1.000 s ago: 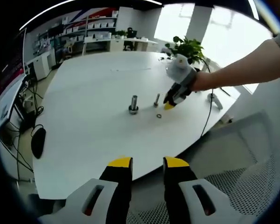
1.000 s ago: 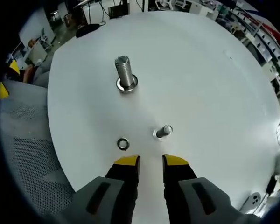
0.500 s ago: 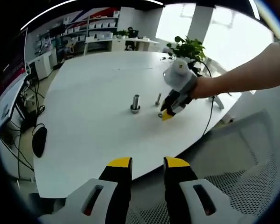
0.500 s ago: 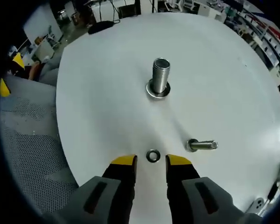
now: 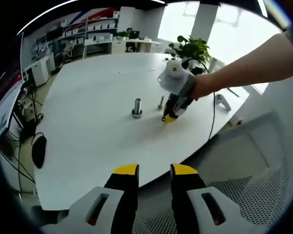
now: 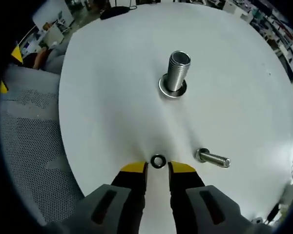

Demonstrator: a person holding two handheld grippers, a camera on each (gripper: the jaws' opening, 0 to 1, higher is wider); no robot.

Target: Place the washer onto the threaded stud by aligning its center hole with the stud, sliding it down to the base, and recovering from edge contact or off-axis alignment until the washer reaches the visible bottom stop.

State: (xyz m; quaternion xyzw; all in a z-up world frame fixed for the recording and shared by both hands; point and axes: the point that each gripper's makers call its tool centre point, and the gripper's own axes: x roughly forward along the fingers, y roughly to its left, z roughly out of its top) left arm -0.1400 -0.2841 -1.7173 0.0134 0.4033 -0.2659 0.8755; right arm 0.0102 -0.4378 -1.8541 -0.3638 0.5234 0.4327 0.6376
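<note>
- Small flat steel ring washer (image 6: pixel 157 161) lying flat on the white round tabletop (image 6: pixel 112 87), near its edge, right at the tips of the right gripper (image 6: pixel 157 169) and centred on the gap.
- Right gripper jaws apart, narrowly, yellow tips just either side of the washer, not yet clamped on it.
- Thick upright threaded steel stud (image 6: pixel 177 73) with base collar straight ahead, further toward the tabletop's centre.
- Smaller steel bolt (image 6: pixel 213 159) lying on its side just beside the washer.
- Left gripper (image 5: pixel 154 170) off the tabletop's edge, jaws apart, empty; right clearly nearer.
</note>
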